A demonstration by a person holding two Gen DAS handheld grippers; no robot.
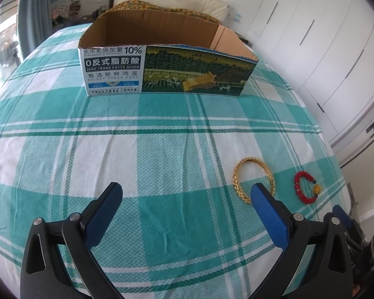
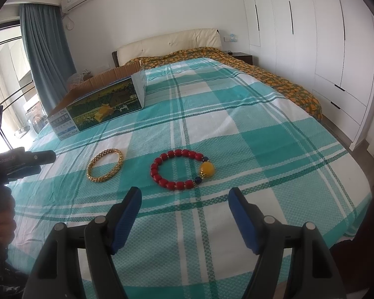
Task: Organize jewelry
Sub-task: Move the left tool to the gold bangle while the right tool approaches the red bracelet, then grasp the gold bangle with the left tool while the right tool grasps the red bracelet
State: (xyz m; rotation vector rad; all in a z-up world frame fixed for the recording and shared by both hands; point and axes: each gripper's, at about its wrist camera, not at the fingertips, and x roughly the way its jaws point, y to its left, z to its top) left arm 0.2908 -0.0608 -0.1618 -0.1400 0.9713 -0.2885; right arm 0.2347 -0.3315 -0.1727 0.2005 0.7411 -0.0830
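Two pieces of jewelry lay flat on the teal-and-white plaid bedspread (image 2: pixel 236 124): a woven gold bangle (image 2: pixel 105 165) on the left and a red beaded bracelet with a large yellow bead (image 2: pixel 180 169) just to its right, apart from each other. Farther off to the left stood the open printed cardboard box (image 1: pixel 162 69), apparently empty. The left gripper (image 1: pixel 187 194) hung released over bare cloth, the bangle near its right finger. The right gripper (image 2: pixel 184 199) was also spread wide and empty, with the beaded bracelet just beyond its tips. Nothing seemed stowed yet; the step looked like an approach. Next, one gripper would need to lower over a bracelet's rim and pinch it.
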